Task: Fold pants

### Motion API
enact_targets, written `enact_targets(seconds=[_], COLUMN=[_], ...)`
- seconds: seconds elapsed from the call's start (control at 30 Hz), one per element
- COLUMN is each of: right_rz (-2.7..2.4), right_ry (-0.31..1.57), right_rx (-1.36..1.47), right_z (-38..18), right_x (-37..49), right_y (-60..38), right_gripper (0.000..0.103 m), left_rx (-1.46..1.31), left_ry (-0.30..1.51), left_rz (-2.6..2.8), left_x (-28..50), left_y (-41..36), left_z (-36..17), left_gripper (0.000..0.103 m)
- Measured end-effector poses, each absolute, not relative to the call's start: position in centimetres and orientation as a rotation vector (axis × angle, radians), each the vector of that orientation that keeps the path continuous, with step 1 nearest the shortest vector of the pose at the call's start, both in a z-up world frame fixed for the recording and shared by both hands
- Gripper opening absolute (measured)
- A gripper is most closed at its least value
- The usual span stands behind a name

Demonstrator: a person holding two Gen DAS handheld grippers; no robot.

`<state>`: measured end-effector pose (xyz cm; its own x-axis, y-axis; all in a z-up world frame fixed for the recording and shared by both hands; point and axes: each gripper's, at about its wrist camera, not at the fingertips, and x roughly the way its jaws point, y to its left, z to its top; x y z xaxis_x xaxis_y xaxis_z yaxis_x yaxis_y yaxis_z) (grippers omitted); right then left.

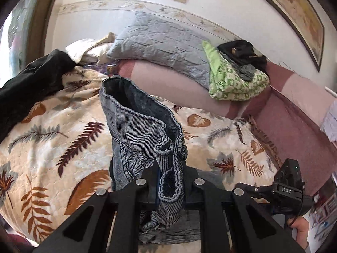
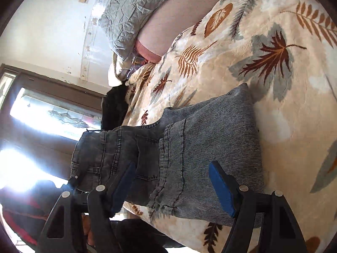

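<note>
1. The left claw [image 1: 168,181] at the bottom middle of the left view is pinched shut on the gray pants [image 1: 143,130], which stand up in the middle.
2. The right claw [image 2: 170,189] is wide open, with its blue pads [image 2: 221,191] on both sides of the pants [image 2: 189,147] low in the right view.
3. The pants lie on a leaf blanket [image 2: 263,42].
4. A gray pillow [image 1: 160,42] sits at the top.

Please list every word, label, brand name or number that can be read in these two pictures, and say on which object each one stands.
"DAS": on a small plate on the black device at the lower right of the left wrist view.
The framed picture on the wall shows no text I can read.
The jeans show no readable label in either view.
Right wrist view: no readable text.
</note>
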<state>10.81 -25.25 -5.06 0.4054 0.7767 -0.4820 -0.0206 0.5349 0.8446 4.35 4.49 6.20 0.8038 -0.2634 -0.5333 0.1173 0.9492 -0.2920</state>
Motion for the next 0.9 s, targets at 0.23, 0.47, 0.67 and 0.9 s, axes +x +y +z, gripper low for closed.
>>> enact_targets(seconds=[0.23,0.47,0.67,0.9], right_rz=[0.537,0.441,0.433,0.420], right_ry=[0.996,0.953,0.944,0.937], right_rx=[0.991,1.093,1.090,1.062], right_z=[-7.4,-8.7,-8.6,-7.9], right_x=[9.8,9.1,9.2,8.7], right_y=[-28.8,-32.6,-33.2,-32.8], right_gripper=[0.075,0.075,0.075,0.075], left_rx=[-0.117,0.132,0.018,-0.069], left_ry=[0.675,0.897,0.935,0.921], left_rz=[-0.321,-0.343,-0.383,-0.521], left_x=[4.4,4.9,5.5,4.0], left_y=[-4.7,-12.0,-10.4,-9.5], left_z=[3.4,-6.0,-4.6,-1.7], left_gripper=[0.013,0.014,0.015,0.071])
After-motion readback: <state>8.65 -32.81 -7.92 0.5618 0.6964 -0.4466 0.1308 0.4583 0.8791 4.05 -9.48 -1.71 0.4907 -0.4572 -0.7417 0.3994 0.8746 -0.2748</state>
